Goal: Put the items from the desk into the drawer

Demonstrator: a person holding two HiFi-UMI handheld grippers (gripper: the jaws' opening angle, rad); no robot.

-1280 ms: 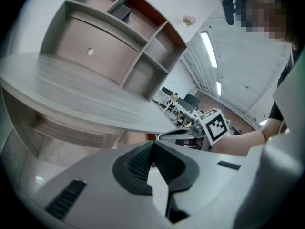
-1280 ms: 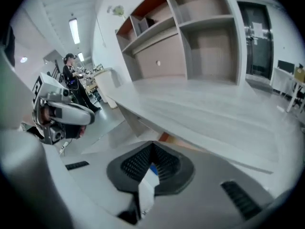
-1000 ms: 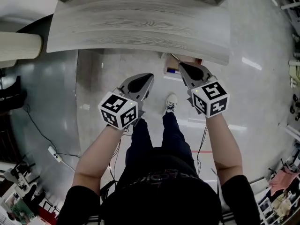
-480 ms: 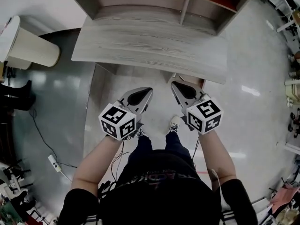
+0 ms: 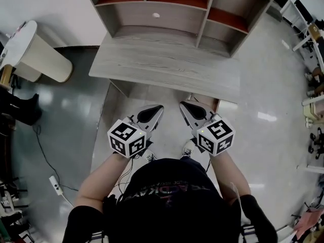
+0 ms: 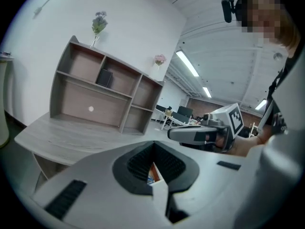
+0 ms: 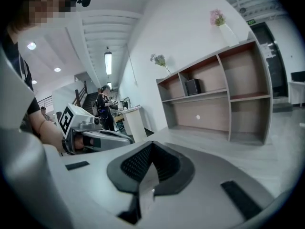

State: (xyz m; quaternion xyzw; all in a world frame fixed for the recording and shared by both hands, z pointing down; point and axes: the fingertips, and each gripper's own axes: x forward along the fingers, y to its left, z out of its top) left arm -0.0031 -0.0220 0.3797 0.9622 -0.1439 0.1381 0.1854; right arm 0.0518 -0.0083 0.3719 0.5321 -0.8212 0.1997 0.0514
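Both grippers are up in front of me, side by side, just short of the desk's [image 5: 167, 70] near edge and above the floor, not over the tabletop.

Left gripper [image 5: 160, 107]: claw closed, ribbed pads meeting at the tip, nothing clamped between them. It angles in towards the right one.

Right gripper [image 5: 182, 105]: claw closed too, pads together, nothing held. Its tips sit close to the left gripper's tips but apart from them.

The desk is pale grey wood grain. A shelf unit [image 5: 177, 14] stands along its far edge, with open compartments. A small dark box [image 6: 104, 77] stands in an upper compartment. Two vases with flowers sit on top, one at the left end [image 6: 97, 25] and one further right [image 6: 159, 60].

The drawer [image 5: 206, 100] is under the desk's near right edge. I see only a thin brown strip of it, just beyond the right gripper's tips. A sliver of orange and blue [image 6: 152, 172] shows below the left claw's pads; I cannot tell what it is.

A cream cylindrical bin [image 5: 40, 54] stands on the floor, left of the desk.
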